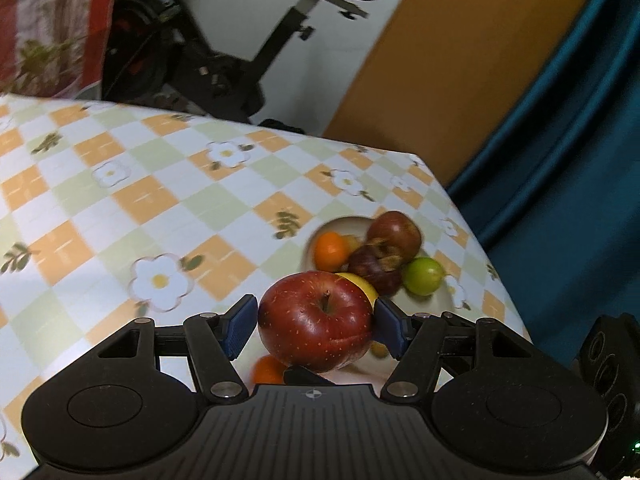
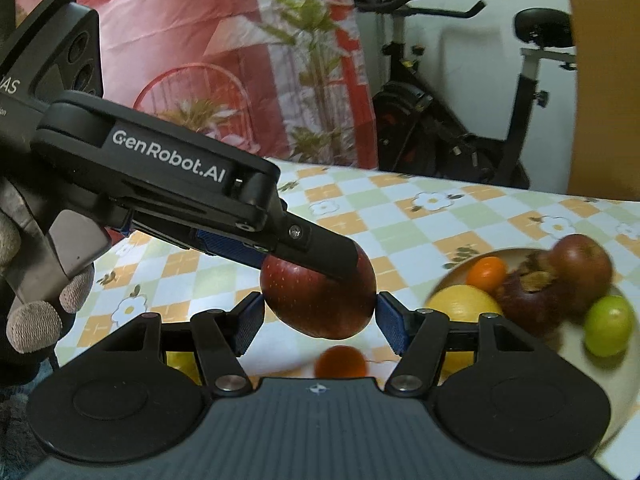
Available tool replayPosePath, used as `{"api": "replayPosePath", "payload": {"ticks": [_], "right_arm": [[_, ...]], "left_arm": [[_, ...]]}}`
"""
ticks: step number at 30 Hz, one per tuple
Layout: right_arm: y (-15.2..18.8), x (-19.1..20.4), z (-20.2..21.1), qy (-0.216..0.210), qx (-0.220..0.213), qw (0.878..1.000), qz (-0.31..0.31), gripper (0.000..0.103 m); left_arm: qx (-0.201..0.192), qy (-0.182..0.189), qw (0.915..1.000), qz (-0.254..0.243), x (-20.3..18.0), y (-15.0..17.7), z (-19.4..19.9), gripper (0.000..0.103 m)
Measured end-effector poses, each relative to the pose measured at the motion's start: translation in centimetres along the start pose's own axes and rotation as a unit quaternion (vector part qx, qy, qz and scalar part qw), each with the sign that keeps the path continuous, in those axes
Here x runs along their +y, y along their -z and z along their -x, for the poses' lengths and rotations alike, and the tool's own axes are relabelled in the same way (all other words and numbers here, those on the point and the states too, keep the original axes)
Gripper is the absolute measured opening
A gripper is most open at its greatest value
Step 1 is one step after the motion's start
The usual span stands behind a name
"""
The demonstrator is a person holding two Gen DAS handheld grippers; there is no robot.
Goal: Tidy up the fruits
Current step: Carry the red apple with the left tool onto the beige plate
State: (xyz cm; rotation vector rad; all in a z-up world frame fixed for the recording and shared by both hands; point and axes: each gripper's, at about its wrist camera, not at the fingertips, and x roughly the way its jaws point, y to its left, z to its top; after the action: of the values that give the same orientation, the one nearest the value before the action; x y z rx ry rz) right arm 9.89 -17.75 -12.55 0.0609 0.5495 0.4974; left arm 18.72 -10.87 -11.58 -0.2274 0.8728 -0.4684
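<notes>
Apple point(image 1: 316, 320) first: we see a big red one low in the middle of the left wrist view, stem up, raised off the checked table point(image 1: 120, 208). Our left gripper point(image 1: 316, 322) pinches it, one blue pad on each side. In the right wrist view the same apple sits low in the middle, and our right gripper point(image 2: 319, 316) has its blue pads against the sides too, while a left finger point(image 2: 328, 254) lies across the top. So both grippers seem to squeeze one apple (a funny double hold).

We think the apple is firm, round, a bit heavy and shiny, so it could slip or roll. Its skin may bruise if we press hard. The best place to hold is the wide middle, not the stem.

Right of the apple sits a plate point(image 2: 452, 272) with other fruit: a small orange point(image 2: 486, 270), a green one point(image 2: 608, 330), a yellow one point(image 2: 464, 302) and dark red ones point(image 2: 582, 266). Another small orange point(image 2: 341, 360) lies blurry below the apple.
</notes>
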Motion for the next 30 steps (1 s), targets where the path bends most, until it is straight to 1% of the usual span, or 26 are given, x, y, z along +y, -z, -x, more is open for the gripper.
{"api": "replayPosePath", "payload": {"ticks": [6, 11, 15, 18, 23, 30], "right_arm": [[0.2, -2.3, 2.5, 0.029, -0.018, 0.999, -0.02, 0.064], [0.8, -4.7, 4.2, 0.058, -0.024, 0.997, -0.047, 0.064], [1.5, -6.6, 5.6, 0.081, -0.028, 0.994, -0.069, 0.064], [2.1, -7.9, 6.3, 0.097, -0.025, 0.992, -0.08, 0.064], [3.4, -9.5, 6.8, 0.117, -0.015, 0.988, -0.096, 0.064], [4.6, -10.5, 6.6, 0.127, -0.001, 0.986, -0.106, 0.064]], "left_arm": [[0.015, 0.019, 0.9989, -0.041, -3.6, -0.8, -2.0, 0.065], [0.037, 0.041, 0.9967, -0.059, -6.3, -1.4, -4.5, 0.065], [0.057, 0.05, 0.9936, -0.084, -8.4, -1.2, -6.7, 0.065], [0.072, 0.055, 0.9915, -0.094, -9.4, -0.9, -8.2, 0.065], [0.093, 0.054, 0.9882, -0.109, -10.6, -0.3, -10.5, 0.066], [0.098, 0.041, 0.9861, -0.128, -11.1, 0.0, -12.1, 0.067]]}}
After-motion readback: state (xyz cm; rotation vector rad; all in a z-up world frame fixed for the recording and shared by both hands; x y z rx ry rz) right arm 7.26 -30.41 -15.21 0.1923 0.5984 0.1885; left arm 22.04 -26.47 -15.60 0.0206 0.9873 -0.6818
